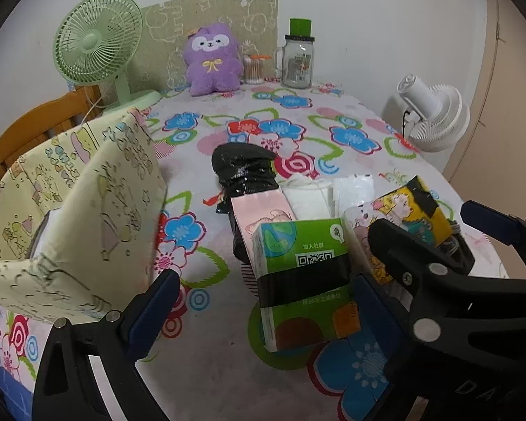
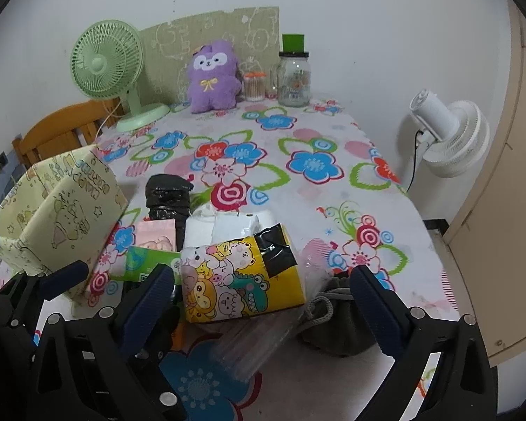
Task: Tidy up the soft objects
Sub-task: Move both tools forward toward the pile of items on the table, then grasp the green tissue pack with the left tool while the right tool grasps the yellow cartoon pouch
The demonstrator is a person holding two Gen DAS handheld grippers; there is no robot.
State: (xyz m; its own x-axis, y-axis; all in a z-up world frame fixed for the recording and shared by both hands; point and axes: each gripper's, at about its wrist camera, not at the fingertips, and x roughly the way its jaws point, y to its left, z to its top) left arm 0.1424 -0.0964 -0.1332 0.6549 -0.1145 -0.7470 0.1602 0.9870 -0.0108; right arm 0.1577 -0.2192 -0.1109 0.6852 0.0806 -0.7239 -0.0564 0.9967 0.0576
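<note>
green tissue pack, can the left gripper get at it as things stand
Probably yes. The left gripper is open, with the green tissue pack lying between its fingers, top bare. The right gripper crowds its right side.

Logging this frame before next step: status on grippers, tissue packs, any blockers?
Left gripper open around green tissue pack. Right gripper open around yellow cartoon pack. Fabric box open, left. Grey drawstring pouch crowds right side.
</note>
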